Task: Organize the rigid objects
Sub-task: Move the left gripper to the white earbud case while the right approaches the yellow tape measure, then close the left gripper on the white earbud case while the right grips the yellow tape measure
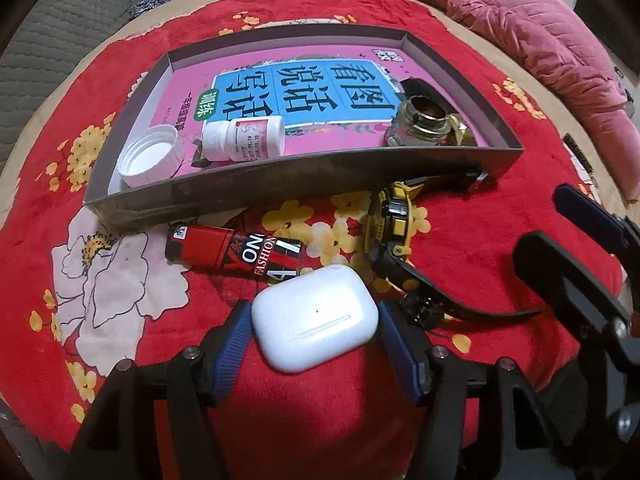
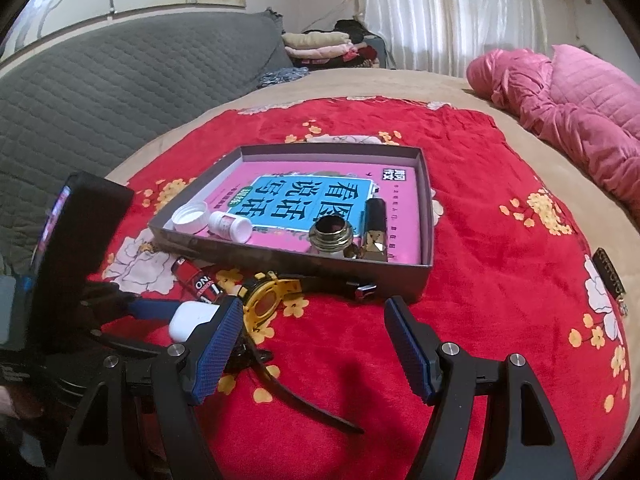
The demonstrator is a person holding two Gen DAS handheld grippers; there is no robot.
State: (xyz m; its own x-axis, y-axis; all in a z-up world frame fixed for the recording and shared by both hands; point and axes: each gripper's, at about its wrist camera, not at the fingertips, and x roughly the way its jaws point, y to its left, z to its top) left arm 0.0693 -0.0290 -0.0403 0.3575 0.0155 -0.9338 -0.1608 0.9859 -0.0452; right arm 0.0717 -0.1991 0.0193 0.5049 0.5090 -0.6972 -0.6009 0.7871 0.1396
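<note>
A white earbud case lies on the red blanket between the blue pads of my left gripper; the pads sit at its sides, contact unclear. It shows small in the right wrist view. A red lighter and a yellow-black watch lie just beyond it, in front of a grey cardboard tray. The tray holds a pink book, a white bottle, a white cap, a glass jar and a black-gold lipstick. My right gripper is open and empty beside the watch.
The red flowered blanket covers a tan bed. A pink quilted jacket lies at the back right. A grey quilted cover is at the left, folded clothes at the back. A small dark object lies at the blanket's right edge.
</note>
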